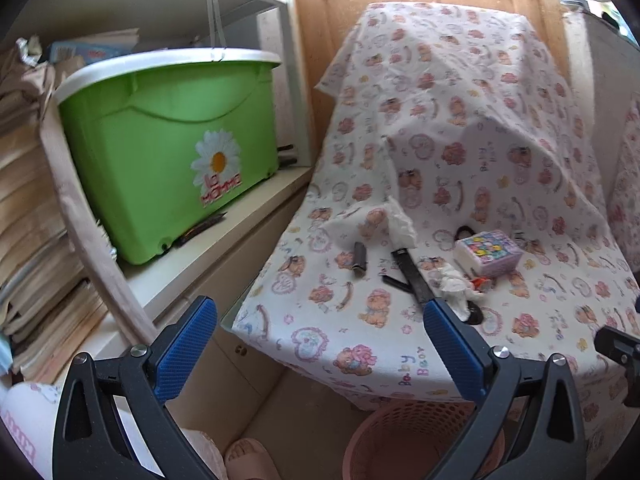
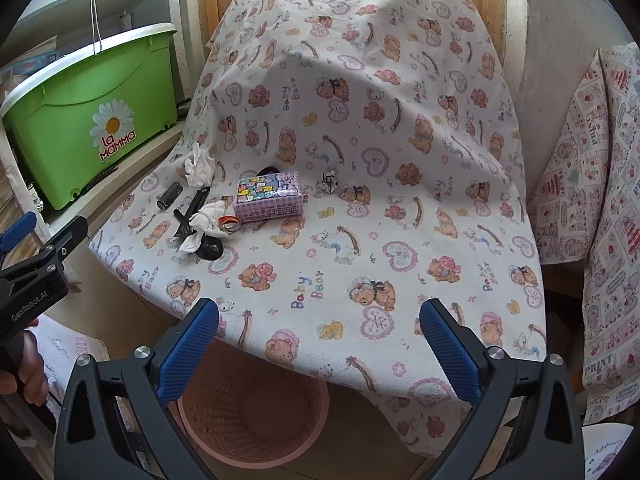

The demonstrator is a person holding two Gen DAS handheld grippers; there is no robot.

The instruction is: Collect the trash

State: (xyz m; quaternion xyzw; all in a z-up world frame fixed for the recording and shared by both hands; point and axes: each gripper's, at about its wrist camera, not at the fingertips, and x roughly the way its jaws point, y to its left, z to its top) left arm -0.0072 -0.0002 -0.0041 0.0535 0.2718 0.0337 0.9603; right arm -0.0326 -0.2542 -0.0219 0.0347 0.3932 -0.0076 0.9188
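Observation:
A table under a teddy-bear cloth (image 2: 360, 240) holds scattered items. A crumpled white tissue (image 2: 199, 168) lies at the back left, also in the left wrist view (image 1: 400, 226). A second crumpled tissue (image 2: 204, 226) lies over a black tool (image 2: 192, 212). A small foil wrapper (image 2: 329, 184) sits right of a purple tissue pack (image 2: 270, 196). A pink basket (image 2: 252, 412) stands on the floor below the table's front edge. My left gripper (image 1: 320, 344) is open and empty, short of the table. My right gripper (image 2: 319, 340) is open and empty above the basket.
A green storage box (image 1: 160, 152) sits on a white shelf at the left, next to stacked papers (image 1: 28, 208). A black cylinder (image 2: 169, 195), an orange tape roll (image 2: 229, 222) and a dark oval object (image 2: 211, 250) lie on the cloth. A patterned cushion (image 2: 592, 200) is at the right.

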